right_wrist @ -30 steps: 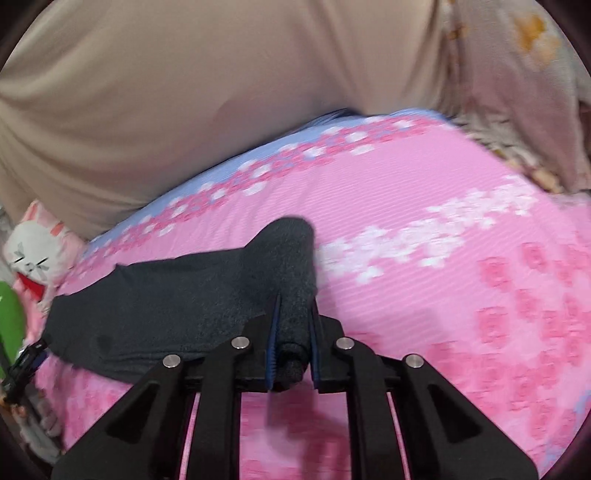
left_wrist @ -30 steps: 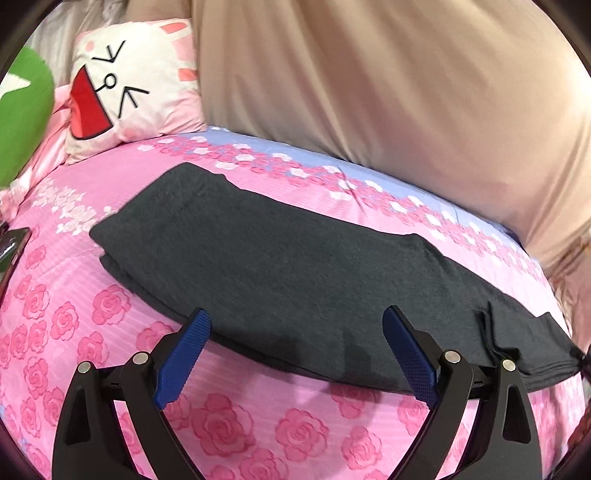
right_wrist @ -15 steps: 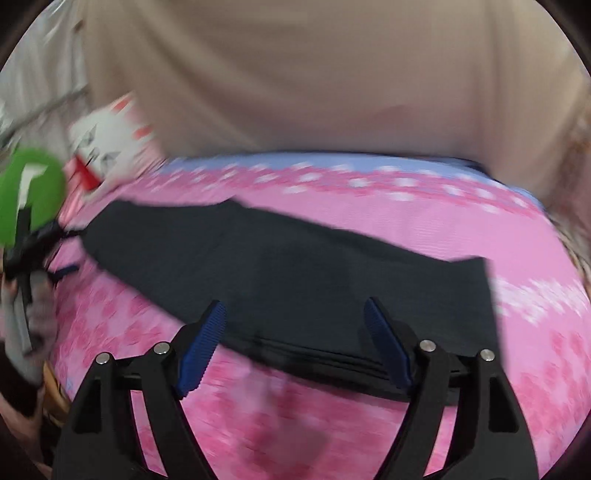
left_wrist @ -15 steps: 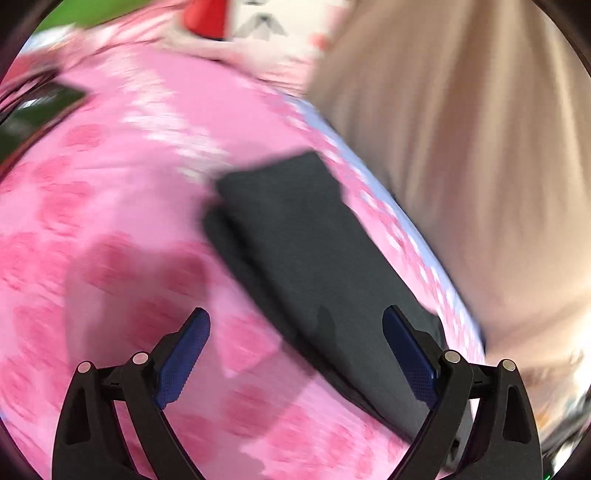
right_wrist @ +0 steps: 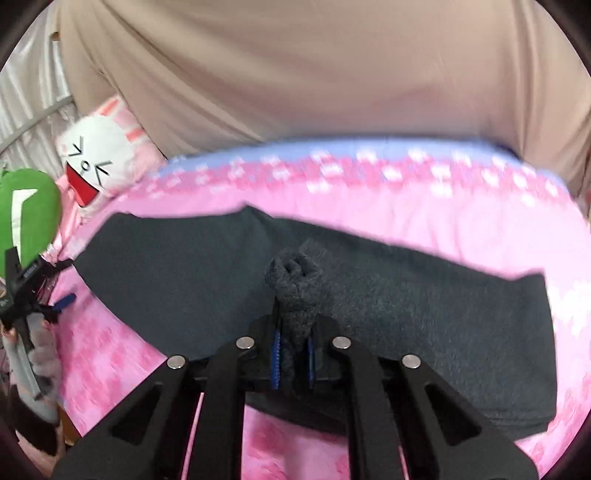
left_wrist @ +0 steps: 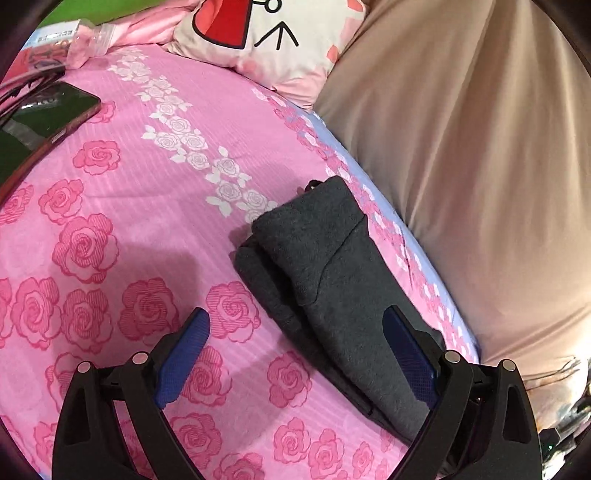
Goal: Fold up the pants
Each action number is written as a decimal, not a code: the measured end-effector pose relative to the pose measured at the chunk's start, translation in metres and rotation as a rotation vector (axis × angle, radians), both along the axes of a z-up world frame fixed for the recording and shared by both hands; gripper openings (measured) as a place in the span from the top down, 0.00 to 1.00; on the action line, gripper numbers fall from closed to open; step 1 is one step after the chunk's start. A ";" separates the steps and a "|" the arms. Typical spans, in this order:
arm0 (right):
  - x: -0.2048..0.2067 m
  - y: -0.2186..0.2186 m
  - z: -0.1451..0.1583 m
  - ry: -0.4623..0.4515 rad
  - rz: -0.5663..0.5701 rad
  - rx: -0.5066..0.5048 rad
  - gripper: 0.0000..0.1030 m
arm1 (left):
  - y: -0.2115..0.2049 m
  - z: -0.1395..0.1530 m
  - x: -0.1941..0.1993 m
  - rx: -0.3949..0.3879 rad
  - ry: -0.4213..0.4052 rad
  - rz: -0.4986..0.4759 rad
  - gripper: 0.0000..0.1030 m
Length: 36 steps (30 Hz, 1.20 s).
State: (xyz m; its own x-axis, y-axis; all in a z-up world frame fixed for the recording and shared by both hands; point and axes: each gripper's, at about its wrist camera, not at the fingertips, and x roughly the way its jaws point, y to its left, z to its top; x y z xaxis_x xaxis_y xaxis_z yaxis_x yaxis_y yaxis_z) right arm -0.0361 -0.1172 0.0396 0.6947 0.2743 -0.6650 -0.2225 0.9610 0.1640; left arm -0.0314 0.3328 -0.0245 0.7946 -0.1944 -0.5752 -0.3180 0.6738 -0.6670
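Observation:
Dark grey pants [right_wrist: 406, 295] lie folded lengthwise in a long strip across the pink rose bedsheet [left_wrist: 110, 221]. In the right wrist view my right gripper [right_wrist: 294, 332] is at the strip's near edge around its middle, jaws closing, and a bunched ridge of pants cloth is pinched between the blue pads. In the left wrist view my left gripper [left_wrist: 295, 317] stands open just above one end of the pants [left_wrist: 332, 266]. Its right finger is over the cloth and its left finger over bare sheet, with nothing gripped.
A white rabbit pillow [left_wrist: 266, 33] lies at the head of the bed, with a green cushion [right_wrist: 29, 210] beside it. A dark phone [left_wrist: 48, 110] and a plastic bag [left_wrist: 62, 40] lie on the sheet's left. A beige curtain [left_wrist: 480, 147] hangs behind the bed.
My right gripper let go of the pants' end, opened, moved to the middle of the strip and closed on a bunch of cloth. My left gripper rolled and swung to the pants' other end, staying open.

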 end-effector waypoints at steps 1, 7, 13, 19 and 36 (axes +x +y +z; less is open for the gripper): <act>0.007 0.009 -0.008 0.026 0.021 -0.007 0.88 | 0.001 0.000 -0.001 -0.005 -0.003 0.005 0.10; 0.003 0.004 -0.033 0.064 0.011 0.018 0.61 | 0.003 0.002 0.011 -0.010 0.027 0.030 0.10; -0.045 -0.076 -0.010 -0.105 -0.184 0.020 0.21 | 0.000 0.006 0.047 -0.029 0.061 0.010 0.33; -0.061 -0.159 -0.024 -0.080 -0.355 0.232 0.18 | -0.072 0.089 0.044 0.218 -0.062 -0.084 0.86; -0.047 -0.161 -0.034 -0.010 -0.252 0.289 0.14 | -0.322 0.061 -0.029 0.462 -0.168 -0.683 0.11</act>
State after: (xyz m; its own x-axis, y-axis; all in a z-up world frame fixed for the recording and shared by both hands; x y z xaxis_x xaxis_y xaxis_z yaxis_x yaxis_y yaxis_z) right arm -0.0833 -0.2782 0.0061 0.7704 0.2696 -0.5778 0.0114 0.9003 0.4352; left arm -0.0609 0.0112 0.0366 0.6701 -0.4378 -0.5995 0.3379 0.8990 -0.2787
